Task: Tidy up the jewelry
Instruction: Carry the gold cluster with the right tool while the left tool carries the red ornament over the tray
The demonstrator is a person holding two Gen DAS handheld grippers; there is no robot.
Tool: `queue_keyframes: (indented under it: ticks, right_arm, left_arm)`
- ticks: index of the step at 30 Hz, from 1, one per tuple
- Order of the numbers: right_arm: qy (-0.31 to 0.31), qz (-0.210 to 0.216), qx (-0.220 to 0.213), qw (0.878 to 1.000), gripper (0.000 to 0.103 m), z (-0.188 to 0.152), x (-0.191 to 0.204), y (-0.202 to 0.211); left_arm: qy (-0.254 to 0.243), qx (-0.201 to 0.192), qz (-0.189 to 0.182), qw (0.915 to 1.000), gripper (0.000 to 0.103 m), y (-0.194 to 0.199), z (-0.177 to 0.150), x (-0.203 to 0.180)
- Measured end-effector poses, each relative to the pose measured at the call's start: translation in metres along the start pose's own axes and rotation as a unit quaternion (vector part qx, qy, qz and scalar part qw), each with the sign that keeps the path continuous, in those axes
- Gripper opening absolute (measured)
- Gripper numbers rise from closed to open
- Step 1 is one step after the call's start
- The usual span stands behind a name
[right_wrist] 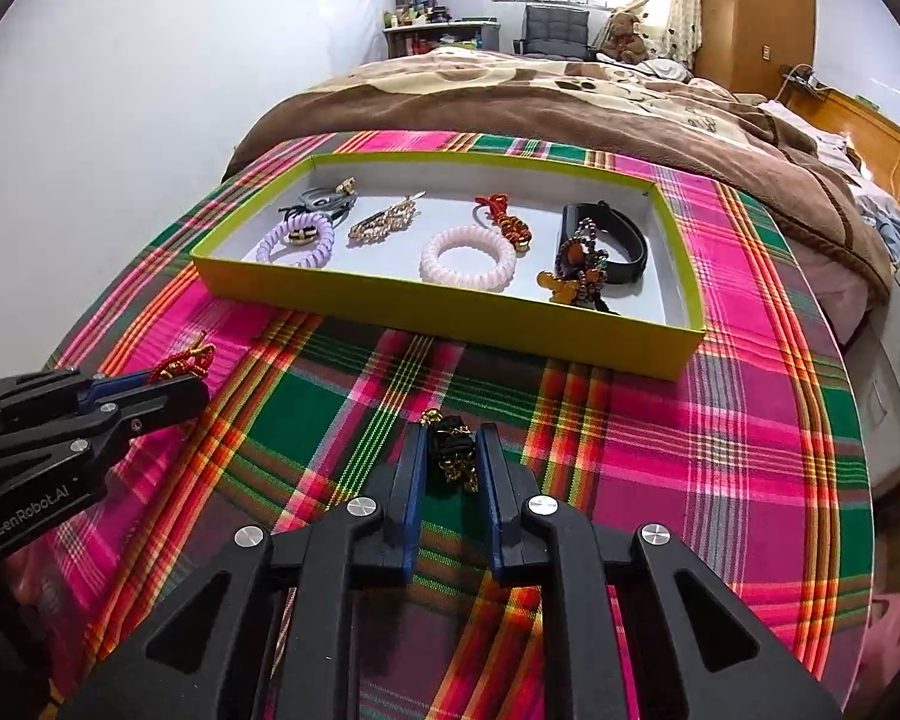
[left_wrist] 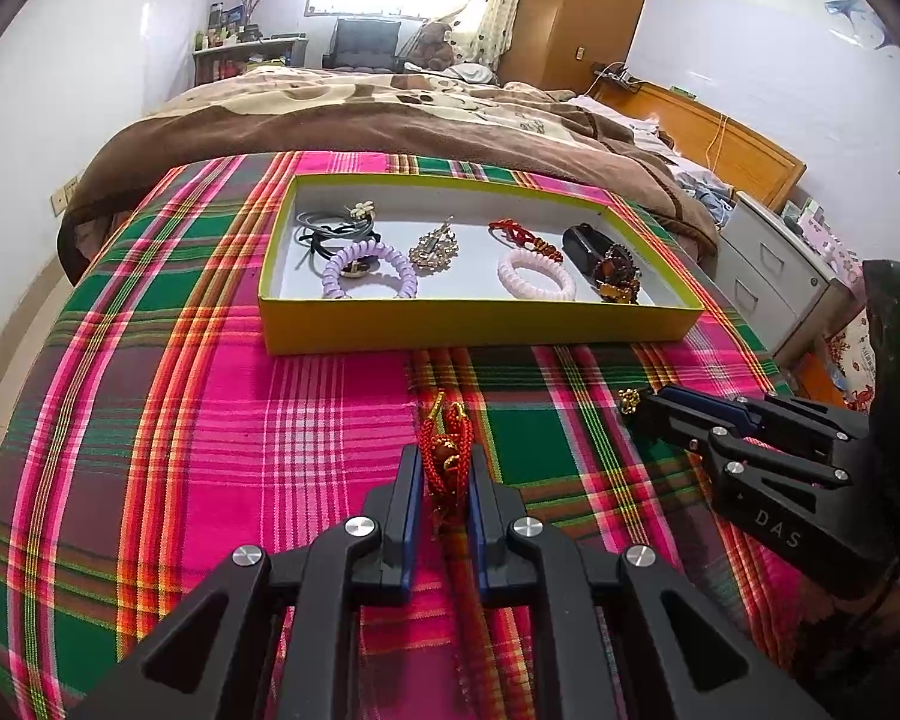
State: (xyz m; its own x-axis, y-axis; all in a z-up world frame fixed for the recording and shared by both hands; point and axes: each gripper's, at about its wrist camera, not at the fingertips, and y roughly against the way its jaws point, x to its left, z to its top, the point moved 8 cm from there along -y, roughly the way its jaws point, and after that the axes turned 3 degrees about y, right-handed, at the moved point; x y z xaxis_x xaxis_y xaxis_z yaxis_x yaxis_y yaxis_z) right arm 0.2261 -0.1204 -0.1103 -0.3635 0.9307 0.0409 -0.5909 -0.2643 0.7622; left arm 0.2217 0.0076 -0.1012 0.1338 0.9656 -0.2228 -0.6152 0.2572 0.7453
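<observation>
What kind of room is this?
Most likely a home bedroom: a bed under a brown blanket, a wooden wardrobe, and a teddy bear by the curtained window.

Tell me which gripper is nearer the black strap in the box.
Right. The right gripper sits nearly in front of the black strap; the left gripper is off toward the box's opposite end.

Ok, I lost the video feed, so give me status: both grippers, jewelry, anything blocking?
Left gripper shut on red cord charm. Right gripper shut on black-gold piece. Both pieces on plaid cloth, short of yellow tray. Path clear.
</observation>
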Motion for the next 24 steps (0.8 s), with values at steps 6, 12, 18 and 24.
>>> queue_keyframes:
  ticks: [6, 12, 18, 24]
  right_arm:
    - [-0.023, 0.000, -0.013, 1.000, 0.017, 0.002, -0.007, 0.009]
    - [-0.033, 0.000, -0.022, 0.999, 0.017, 0.006, -0.011, 0.015]
    - [-0.040, 0.003, -0.045, 0.998, 0.017, 0.028, -0.016, 0.026]
    - [-0.042, 0.001, -0.061, 0.997, 0.017, 0.055, -0.020, 0.026]
  left_arm:
    - [-0.005, -0.002, 0.004, 1.0000, 0.013, 0.004, 0.001, -0.003]
    - [-0.010, -0.009, 0.009, 0.9999, 0.013, 0.009, 0.007, -0.006]
    - [-0.007, -0.024, 0.005, 0.9997, 0.013, 0.016, 0.031, -0.003]
    - [0.000, -0.036, 0.011, 0.9993, 0.013, 0.014, 0.063, 0.008]
